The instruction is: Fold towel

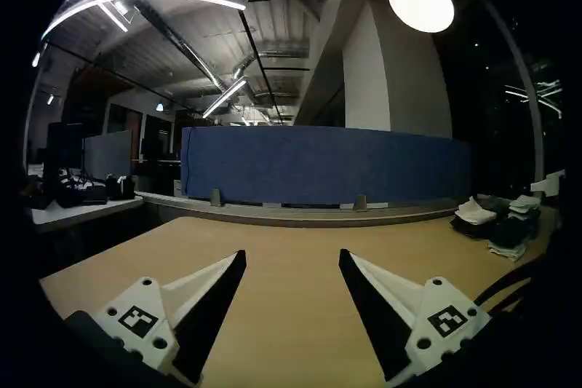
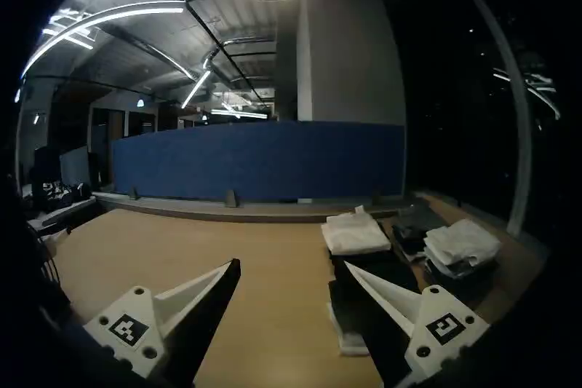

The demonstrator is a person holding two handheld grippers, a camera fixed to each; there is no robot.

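Both gaping empty, left claw (image 1: 292,251), right claw (image 2: 292,263), folded white and dark towels (image 2: 355,234) piled

A white folded towel (image 2: 355,233) is lying flat just ahead and slightly right of the right gripper (image 2: 291,264), sitting atop dark towels (image 2: 364,271). A second white towel (image 2: 462,242) is resting farther right. The towel pile (image 1: 502,224) is sitting well right of the left gripper (image 1: 292,252).

Left tongs (image 1: 292,252): white tapered fingers (image 1: 190,287), black inner faces, lower frame.
Right tongs (image 2: 292,264): white fingers, black inner faces too.
Markings: square black-and-white tag (image 1: 138,320) on each finger base.
Screw holes (image 1: 147,282): small, round, beside tags.
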